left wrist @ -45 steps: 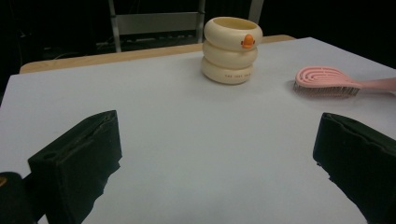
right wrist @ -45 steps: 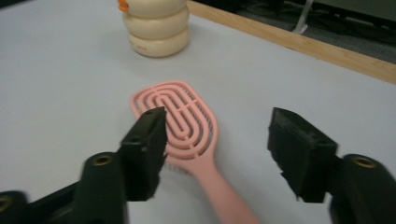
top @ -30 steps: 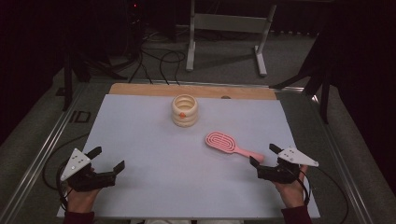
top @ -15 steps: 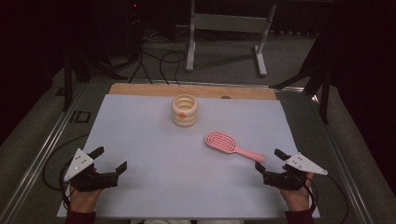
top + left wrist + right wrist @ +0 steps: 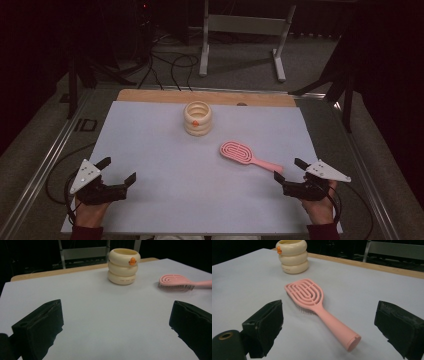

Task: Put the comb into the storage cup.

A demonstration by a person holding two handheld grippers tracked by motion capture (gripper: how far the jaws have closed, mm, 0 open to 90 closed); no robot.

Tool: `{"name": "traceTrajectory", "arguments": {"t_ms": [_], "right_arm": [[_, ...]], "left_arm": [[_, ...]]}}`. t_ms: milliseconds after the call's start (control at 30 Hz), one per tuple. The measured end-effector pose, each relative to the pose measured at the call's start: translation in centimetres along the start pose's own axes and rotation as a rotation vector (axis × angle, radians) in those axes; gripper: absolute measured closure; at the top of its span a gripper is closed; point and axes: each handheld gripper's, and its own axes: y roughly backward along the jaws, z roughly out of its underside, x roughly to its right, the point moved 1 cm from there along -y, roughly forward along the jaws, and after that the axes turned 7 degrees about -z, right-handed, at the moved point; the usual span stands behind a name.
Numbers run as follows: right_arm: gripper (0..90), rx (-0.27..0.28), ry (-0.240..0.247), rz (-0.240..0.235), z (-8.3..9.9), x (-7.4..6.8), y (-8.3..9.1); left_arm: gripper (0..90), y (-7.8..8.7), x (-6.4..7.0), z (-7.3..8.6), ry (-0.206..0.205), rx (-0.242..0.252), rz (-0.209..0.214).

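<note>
High view shows the desk (image 5: 150, 130), covered by a pale sheet, with a cream ringed holder (image 5: 198, 118) standing upright near its far edge and a pink hairbrush (image 5: 248, 156) lying flat, bristles down, nearer the person's right side. The holder (three stacked rings with a small orange mark near the top) stands well apart from the brush. The brush's head points toward the holder and its handle end toward the right gripper (image 5: 295, 176), which rests low near the desk's near right corner, just beside the handle tip but not touching it. Its fingers stand wide apart and hold nothing; in the right gripper view the handle (image 5: 337, 330) lies between them, farther ahead. The left gripper (image 5: 119, 173) sits near the near left corner, fingers equally wide and empty, well apart from both things.

The step in hand looks like the approach to the brush. The next move probably calls for easing the right gripper forward until the fingers straddle the handle, then closing squarely across its narrow width.
</note>
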Motion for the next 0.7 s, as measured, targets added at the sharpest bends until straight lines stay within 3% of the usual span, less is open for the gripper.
{"name": "traceTrajectory", "arguments": {"t_ms": [167,200,333,367,400,533,700], "right_arm": [[8.6,-0.004,0.004,0.0,-0.3,0.0,0.0],[8.6,-0.06,0.05,-0.006,-2.5,-0.2,-0.4],[8.7,-0.11,0.087,0.002,-4.3,-0.4,-0.8],[8.7,-0.11,0.087,0.002,-4.3,-0.4,-0.8],[8.7,-0.141,0.117,0.004,-5.0,-0.4,-1.1],[8.7,-0.164,0.132,0.0,-5.7,-0.4,-1.5],[8.7,-0.259,0.202,-0.016,-7.0,-0.5,-2.8]], "left_arm": [[0.0,0.0,0.0,0.0,0.0,0.0,0.0],[0.0,-0.1,0.0,0.1,-0.001,-0.002,0.003],[0.0,0.0,0.0,0.1,0.0,-0.001,0.001],[0.0,0.0,0.0,0.1,0.0,-0.001,0.001],[0.0,0.0,0.0,0.0,-0.001,-0.004,-0.001],[0.0,0.0,0.0,0.0,-0.002,-0.005,-0.005],[0.0,-0.1,-0.1,0.1,-0.002,-0.006,-0.005]]}}
